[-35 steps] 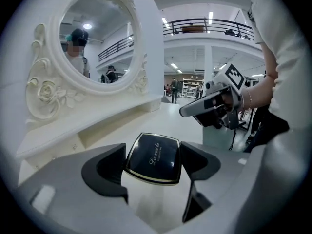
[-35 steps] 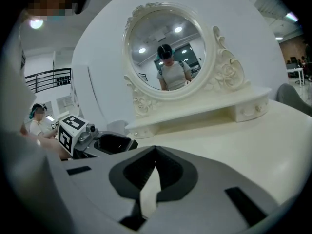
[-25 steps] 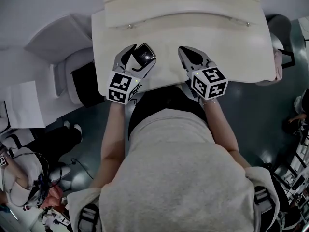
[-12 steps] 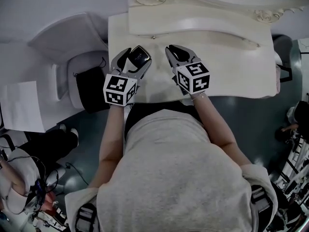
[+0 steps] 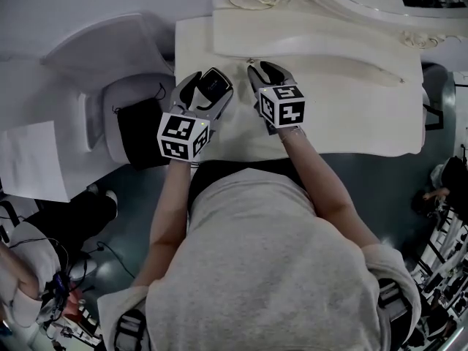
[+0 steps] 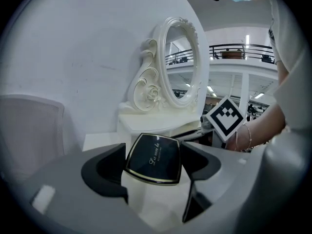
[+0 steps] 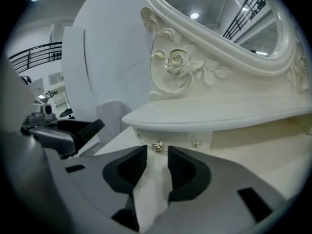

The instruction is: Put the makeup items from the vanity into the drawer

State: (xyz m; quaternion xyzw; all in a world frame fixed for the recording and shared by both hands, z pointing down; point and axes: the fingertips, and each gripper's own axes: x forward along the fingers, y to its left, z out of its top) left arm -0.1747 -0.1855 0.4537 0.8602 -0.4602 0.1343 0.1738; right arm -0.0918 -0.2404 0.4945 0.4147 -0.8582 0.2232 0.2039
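Left hand-held gripper (image 5: 205, 85) clamped on a black, gold-rimmed compact (image 6: 153, 159) — right hand-held gripper (image 7: 157, 165) slightly parted, empty, just short of the drawer knob (image 7: 157, 146).

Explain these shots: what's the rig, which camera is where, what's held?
No robot here: a person holds a two-jaw tool in each hand. The top-down picture comes from a camera on the person's head. The other two come from cameras riding on each tool, looking along its jaws. The left tool is closed on a black compact with a gold rim. The right tool holds nothing; its jaws are slightly apart and point at a small drawer knob on the white vanity, below the oval mirror.
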